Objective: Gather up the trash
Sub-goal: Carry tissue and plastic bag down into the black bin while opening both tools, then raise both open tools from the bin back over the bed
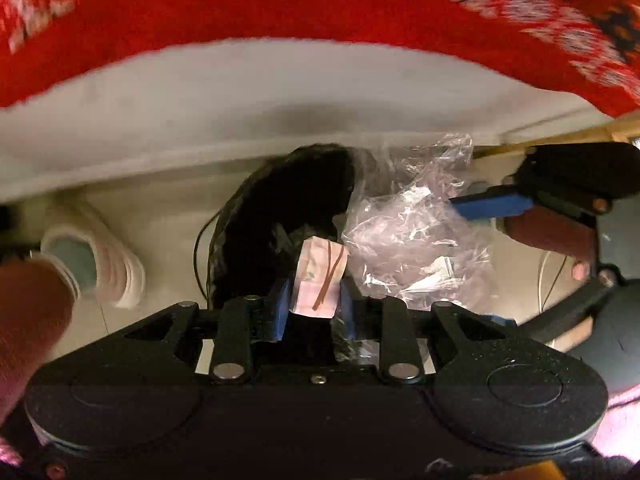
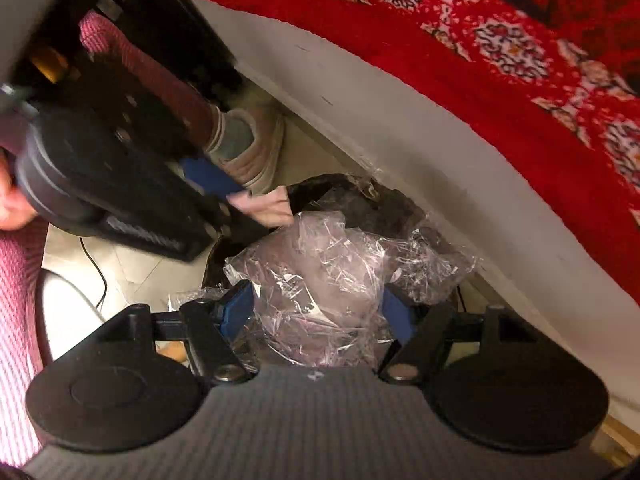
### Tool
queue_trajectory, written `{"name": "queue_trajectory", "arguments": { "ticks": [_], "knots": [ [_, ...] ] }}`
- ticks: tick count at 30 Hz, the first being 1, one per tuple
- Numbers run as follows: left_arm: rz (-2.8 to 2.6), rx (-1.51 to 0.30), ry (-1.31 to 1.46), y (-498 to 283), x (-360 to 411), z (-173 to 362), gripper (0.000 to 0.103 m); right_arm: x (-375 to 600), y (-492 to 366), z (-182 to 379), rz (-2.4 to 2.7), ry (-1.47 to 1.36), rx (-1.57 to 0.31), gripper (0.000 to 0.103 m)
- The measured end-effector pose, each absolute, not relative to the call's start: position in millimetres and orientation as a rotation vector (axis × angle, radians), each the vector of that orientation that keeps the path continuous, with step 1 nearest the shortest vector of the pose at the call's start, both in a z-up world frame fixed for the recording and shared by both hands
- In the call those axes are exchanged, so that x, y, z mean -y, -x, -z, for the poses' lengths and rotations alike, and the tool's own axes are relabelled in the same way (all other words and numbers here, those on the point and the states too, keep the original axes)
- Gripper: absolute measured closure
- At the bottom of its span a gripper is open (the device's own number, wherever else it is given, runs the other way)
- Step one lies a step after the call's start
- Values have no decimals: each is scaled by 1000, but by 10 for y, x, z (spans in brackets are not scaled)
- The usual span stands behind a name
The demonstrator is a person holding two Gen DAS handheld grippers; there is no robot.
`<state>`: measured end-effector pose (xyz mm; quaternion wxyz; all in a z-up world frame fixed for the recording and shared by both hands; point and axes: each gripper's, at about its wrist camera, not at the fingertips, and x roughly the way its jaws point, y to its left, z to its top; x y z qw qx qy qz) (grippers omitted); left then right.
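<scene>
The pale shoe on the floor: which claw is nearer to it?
Left. The left claw, gripping a paper scrap, is beside the shoe; the right claw holds clear plastic farther away.

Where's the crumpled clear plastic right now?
The crumpled clear plastic sits between the right gripper's jaws, over the black bin bag, right of the paper scrap the left gripper holds.
</scene>
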<state>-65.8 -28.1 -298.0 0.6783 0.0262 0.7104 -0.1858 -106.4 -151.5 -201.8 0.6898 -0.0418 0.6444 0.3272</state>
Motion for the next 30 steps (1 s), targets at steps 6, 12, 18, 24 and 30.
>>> {"name": "queue_trajectory", "arguments": {
  "ticks": [6,12,18,24,30],
  "knots": [
    [405,-1612,-45,625,208,3055,76,1408,1000,2102,-750,98,-1462,14],
    [406,-1622,-64,615,243,3043,65,1331,924,2138,-765,100,-1481,3],
    [398,-1633,-75,609,323,2990,63,1256,879,2210,-779,110,-1478,0],
    [400,-1616,-111,607,322,2930,56,1214,856,2222,-806,132,-1475,0],
    [410,-1578,-147,618,319,2802,52,1195,868,2217,-831,142,-1482,0]
  ]
}}
